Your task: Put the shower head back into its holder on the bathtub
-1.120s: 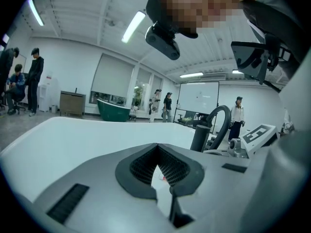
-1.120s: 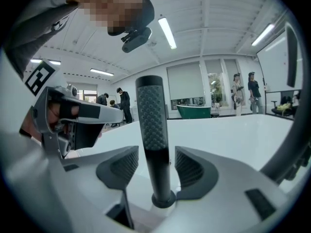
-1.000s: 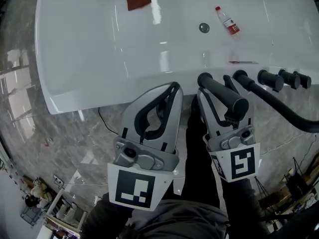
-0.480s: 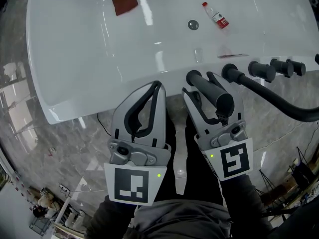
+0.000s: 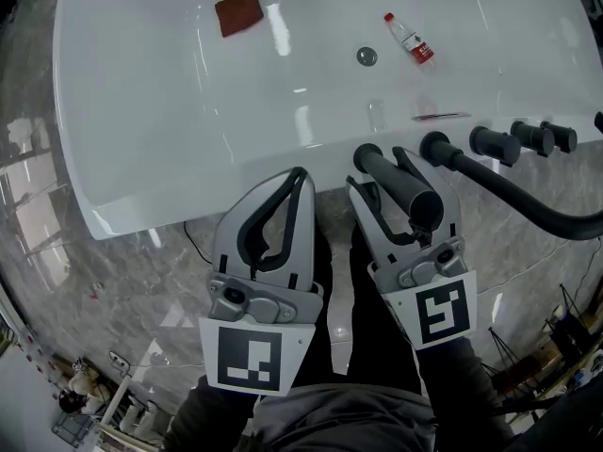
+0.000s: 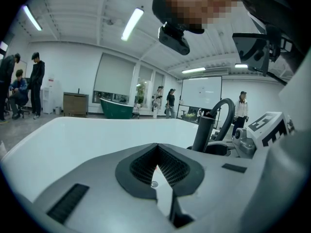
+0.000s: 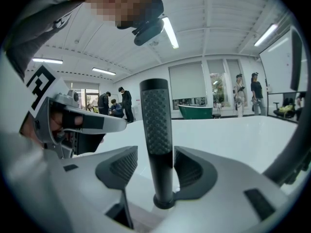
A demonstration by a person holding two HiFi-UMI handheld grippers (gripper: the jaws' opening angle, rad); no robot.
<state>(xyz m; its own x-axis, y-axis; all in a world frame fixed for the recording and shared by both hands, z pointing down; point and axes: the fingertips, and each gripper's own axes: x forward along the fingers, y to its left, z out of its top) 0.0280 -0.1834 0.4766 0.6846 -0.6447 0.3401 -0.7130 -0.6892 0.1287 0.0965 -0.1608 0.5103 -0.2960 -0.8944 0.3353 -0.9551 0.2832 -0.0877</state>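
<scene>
bathtub (image 5: pixel 170 111) lies as before. right gripper (image 5: pixel 382 170): fingers have just been opening, now wider than a second ago and no longer clamped on the shower head (image 5: pixel 400 182), which stands upright between them at the tub rim. left gripper (image 5: pixel 300 175): fingers together, empty. red cloth (image 5: pixel 239 14) and bottle (image 5: pixel 409 38) unmoved in tub.

Saw a red-brown cloth (image 5: pixel 239 14) lying flat and a red-labelled bottle (image 5: pixel 408 38) on its side, well apart; noted grey marble floor (image 5: pixel 57 205), a green tub (image 6: pixel 116 108) and people (image 6: pixel 36 76) far behind
</scene>
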